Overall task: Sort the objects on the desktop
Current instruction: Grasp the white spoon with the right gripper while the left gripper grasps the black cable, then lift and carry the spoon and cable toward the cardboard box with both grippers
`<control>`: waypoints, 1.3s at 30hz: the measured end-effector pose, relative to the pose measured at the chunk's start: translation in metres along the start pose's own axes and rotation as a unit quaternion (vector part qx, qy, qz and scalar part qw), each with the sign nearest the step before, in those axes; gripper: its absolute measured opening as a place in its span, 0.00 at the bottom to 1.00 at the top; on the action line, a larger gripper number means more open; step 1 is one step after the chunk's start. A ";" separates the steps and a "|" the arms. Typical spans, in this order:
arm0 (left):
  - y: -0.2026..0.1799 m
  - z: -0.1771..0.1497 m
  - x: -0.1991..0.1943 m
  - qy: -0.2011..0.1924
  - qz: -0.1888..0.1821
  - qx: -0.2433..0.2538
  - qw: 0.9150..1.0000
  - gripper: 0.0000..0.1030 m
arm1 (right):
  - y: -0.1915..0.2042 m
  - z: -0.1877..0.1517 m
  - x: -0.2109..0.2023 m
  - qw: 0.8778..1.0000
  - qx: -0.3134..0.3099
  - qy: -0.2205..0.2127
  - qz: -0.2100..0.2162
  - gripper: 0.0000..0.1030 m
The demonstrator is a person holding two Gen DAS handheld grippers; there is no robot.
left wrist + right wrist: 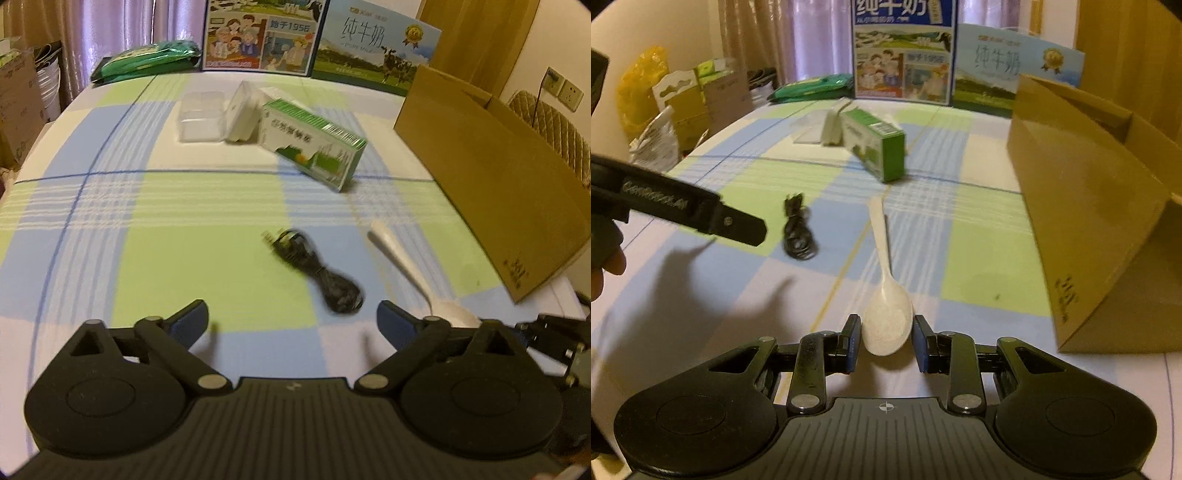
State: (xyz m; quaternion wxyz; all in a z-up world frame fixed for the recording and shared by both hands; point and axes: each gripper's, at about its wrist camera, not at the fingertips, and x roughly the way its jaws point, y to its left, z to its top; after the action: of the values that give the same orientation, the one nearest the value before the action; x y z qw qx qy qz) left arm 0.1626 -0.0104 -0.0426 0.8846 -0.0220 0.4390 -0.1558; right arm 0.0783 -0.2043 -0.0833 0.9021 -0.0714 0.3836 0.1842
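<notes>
A white plastic spoon [885, 280] lies on the checked tablecloth, handle pointing away. My right gripper [886, 341] is open, its jaws close on either side of the spoon's bowl with thin gaps showing. A coiled black USB cable [317, 273] lies to the spoon's left [399, 258]. My left gripper [293, 314] is wide open and holds nothing, just short of the cable. Farther back lie a green-and-white carton [314, 147], a white box [242, 110] and a clear plastic case [201, 116].
An open brown cardboard box [491, 177] stands along the right side, close to the spoon. Two milk cartons [262, 33] and a green packet [147, 59] stand at the table's far edge [122, 88]. Bags and boxes sit on the floor at left [683, 103].
</notes>
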 end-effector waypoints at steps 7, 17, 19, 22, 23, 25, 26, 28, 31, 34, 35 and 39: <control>-0.023 0.015 0.034 -0.007 -0.003 -0.004 1.000 0.72 | -0.015 0.001 0.011 1.000 0.007 -0.015 -0.011 0.26; -0.015 0.002 0.027 0.009 0.017 0.030 0.999 0.21 | -0.015 -0.001 0.010 1.000 0.021 -0.022 0.006 0.54; -0.012 -0.007 0.018 0.015 0.015 0.042 0.999 0.21 | -0.013 -0.002 0.008 0.999 0.024 -0.021 0.006 0.54; -0.009 -0.022 0.004 0.020 0.012 0.056 0.998 0.21 | -0.013 -0.001 0.003 0.999 0.023 -0.027 0.005 0.55; -0.008 -0.025 0.001 0.021 0.011 0.057 0.998 0.21 | -0.012 0.000 0.003 0.999 0.021 -0.030 0.004 0.55; -0.004 -0.031 -0.005 0.021 0.008 0.055 0.998 0.21 | -0.012 0.004 0.004 0.999 0.016 -0.031 0.004 0.55; -0.002 -0.032 -0.006 0.020 0.007 0.052 0.998 0.21 | -0.012 0.007 0.006 0.999 0.013 -0.031 0.003 0.55; 0.002 -0.032 -0.007 0.019 0.007 0.044 0.999 0.21 | -0.013 0.013 0.012 1.000 0.004 -0.030 0.003 0.55; 0.004 -0.029 -0.005 0.018 0.008 0.040 0.999 0.21 | -0.014 0.021 0.023 1.000 -0.013 -0.022 0.005 0.55; 0.004 -0.026 -0.003 0.018 0.005 0.039 0.999 0.21 | -0.019 0.027 0.032 1.000 -0.016 -0.010 0.005 0.55; 0.004 -0.026 -0.002 0.018 0.006 0.039 0.999 0.22 | -0.021 0.028 0.033 1.000 -0.014 -0.007 0.005 0.55; 0.002 -0.024 0.001 0.016 0.005 0.040 0.999 0.27 | -0.029 0.024 0.030 1.000 0.002 -0.001 0.009 0.54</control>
State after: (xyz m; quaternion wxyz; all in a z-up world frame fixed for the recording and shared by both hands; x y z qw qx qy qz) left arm 0.1443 -0.0068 -0.0585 0.8783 0.0178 0.4467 -0.1695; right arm 0.1249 -0.2166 -0.0880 0.9009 -0.0662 0.3836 0.1919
